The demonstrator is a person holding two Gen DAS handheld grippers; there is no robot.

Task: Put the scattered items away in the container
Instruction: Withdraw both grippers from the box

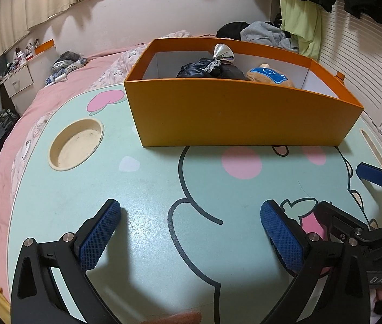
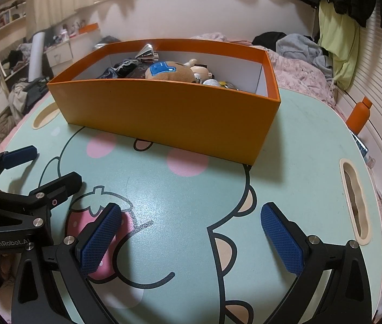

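Note:
An orange box (image 1: 244,113) (image 2: 164,110) stands at the far side of a mint-green cartoon-print table (image 1: 137,189) (image 2: 298,148). Inside it lie a brown plush with a blue patch (image 1: 269,77) (image 2: 166,71), a dark bundle of cloth (image 1: 204,68), a silver bow (image 1: 223,51) (image 2: 146,51) and a small figure (image 2: 199,67). My left gripper (image 1: 191,208) (image 2: 53,164) hovers open over the bare tabletop in front of the box. Beside it on the right, my right gripper (image 2: 191,210) (image 1: 347,191) stands wide open. Nothing is between either pair of blue pads.
The table has a round cup recess (image 1: 77,143) at its left and a handle slot (image 2: 355,202) at its right edge. It rests on a bed with a pink cover (image 1: 7,183). An orange bottle (image 2: 359,116) stands past the right edge. Clothes (image 1: 266,36) are piled behind the box.

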